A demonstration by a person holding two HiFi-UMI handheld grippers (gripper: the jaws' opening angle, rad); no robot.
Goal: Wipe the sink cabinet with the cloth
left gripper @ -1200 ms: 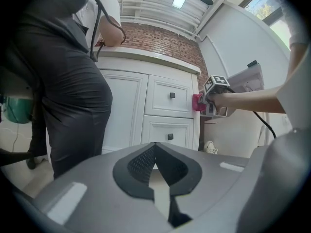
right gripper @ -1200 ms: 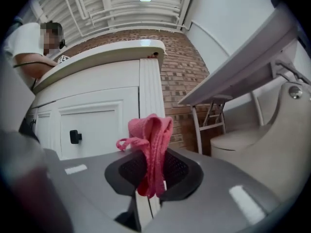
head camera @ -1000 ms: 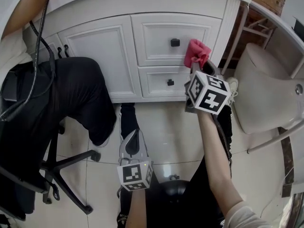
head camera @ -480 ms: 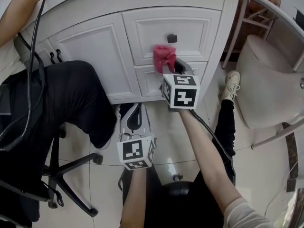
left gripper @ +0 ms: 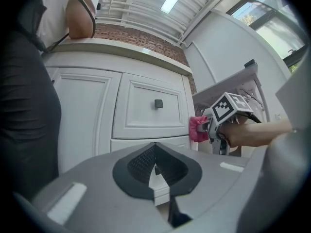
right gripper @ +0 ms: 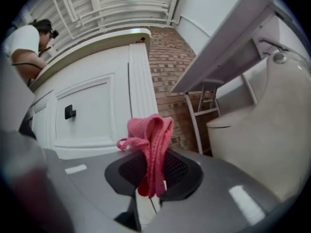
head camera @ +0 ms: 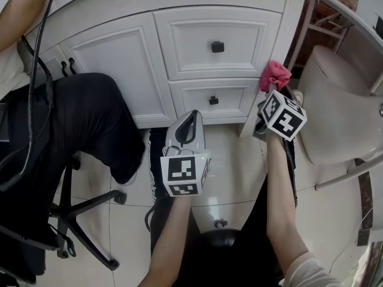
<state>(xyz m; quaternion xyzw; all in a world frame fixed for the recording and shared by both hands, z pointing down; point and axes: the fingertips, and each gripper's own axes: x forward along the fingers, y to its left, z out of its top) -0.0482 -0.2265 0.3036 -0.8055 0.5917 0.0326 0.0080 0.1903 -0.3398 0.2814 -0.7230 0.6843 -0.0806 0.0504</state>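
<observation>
The white sink cabinet (head camera: pixel 143 58) fills the top of the head view, with two drawers that have black knobs. A pink cloth (head camera: pixel 274 74) is bunched in my right gripper (head camera: pixel 272 88), which is shut on it and holds it at the cabinet's right corner post. In the right gripper view the cloth (right gripper: pixel 151 139) sticks up between the jaws, with the cabinet (right gripper: pixel 92 110) just behind it. My left gripper (head camera: pixel 190 119) hangs shut and empty below the lower drawer. The left gripper view shows the cloth (left gripper: pixel 197 128) beside the drawers.
A seated person's black-trousered leg (head camera: pixel 102 118) and an office chair (head camera: pixel 78 208) crowd the cabinet's left door. A white toilet (head camera: pixel 335 100) stands close on the right, with a metal frame (right gripper: pixel 204 106) and brick wall (right gripper: pixel 167 67) between it and the cabinet. The floor is glossy tile.
My right gripper has carried the cloth from the drawer fronts rightward to the cabinet's corner post. My left gripper has moved up and a little right, closer to the cabinet.
</observation>
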